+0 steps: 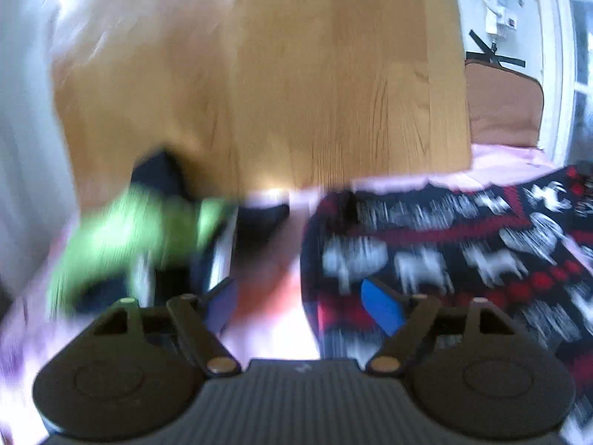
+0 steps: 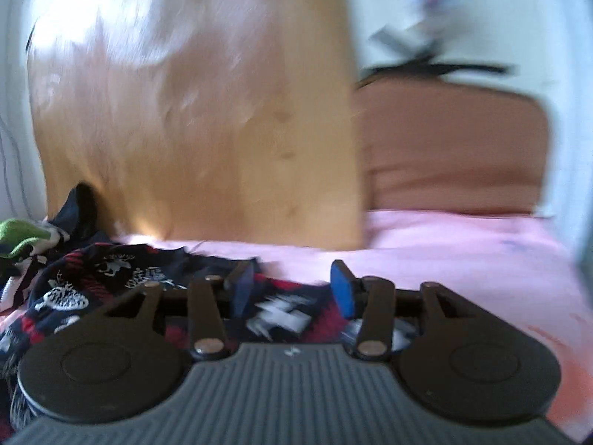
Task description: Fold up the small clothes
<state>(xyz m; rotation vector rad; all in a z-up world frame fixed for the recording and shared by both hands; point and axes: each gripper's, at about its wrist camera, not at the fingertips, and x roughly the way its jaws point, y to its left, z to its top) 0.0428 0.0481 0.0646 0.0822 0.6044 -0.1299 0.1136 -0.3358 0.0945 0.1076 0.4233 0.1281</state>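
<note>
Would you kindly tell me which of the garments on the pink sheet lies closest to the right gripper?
The dark patterned garment with red bands and white animal figures; it reaches under the open right gripper. The green garment lies far off, by the wooden board.

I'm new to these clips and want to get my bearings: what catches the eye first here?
The patterned garment, dark with red bands and white animal shapes, lies spread on the pink sheet, to the right in the left wrist view. A bright green cloth sits bunched to its left, against the wooden board. Both the left gripper and the right gripper stand open and hold nothing.
</note>
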